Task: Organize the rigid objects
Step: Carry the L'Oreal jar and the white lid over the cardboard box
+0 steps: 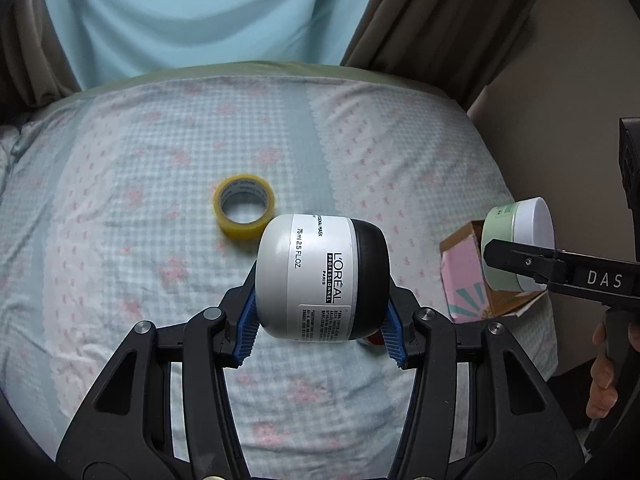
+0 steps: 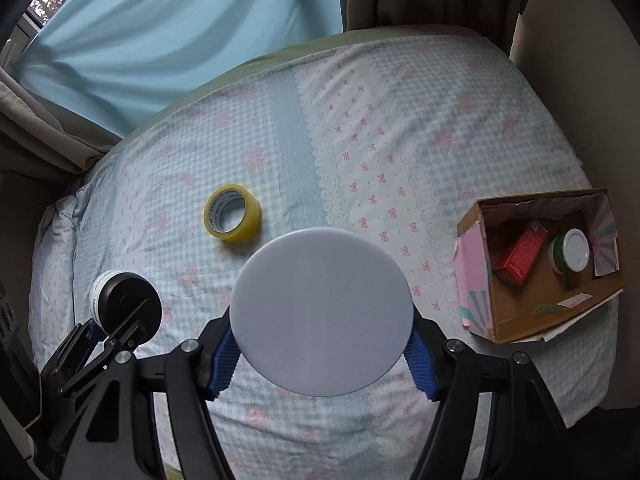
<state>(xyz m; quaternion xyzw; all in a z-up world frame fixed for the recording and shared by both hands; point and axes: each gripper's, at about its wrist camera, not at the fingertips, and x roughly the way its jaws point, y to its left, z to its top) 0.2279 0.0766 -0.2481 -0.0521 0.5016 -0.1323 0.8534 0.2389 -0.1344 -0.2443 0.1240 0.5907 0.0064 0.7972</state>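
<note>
- Loads of bare bedsheet [image 2: 400, 128] ahead of both sets of fingers; only a yellow tape roll [image 1: 244, 211] lies out there, just beyond the left fingertips.
- The cardboard box [image 2: 516, 320] sits at the bed's right edge, well right of the right fingers, with a red carton [image 2: 525, 255] and a green tin [image 2: 570, 256] inside.
- The left gripper [image 1: 322, 320] is clamped on a white L'Oréal jar [image 1: 316, 276], black lid pointing right, held above the sheet.
- The right gripper [image 2: 322, 354] is squeezed on a pale green tub [image 1: 516, 248], its white lid [image 2: 322, 312] facing the camera.
</note>
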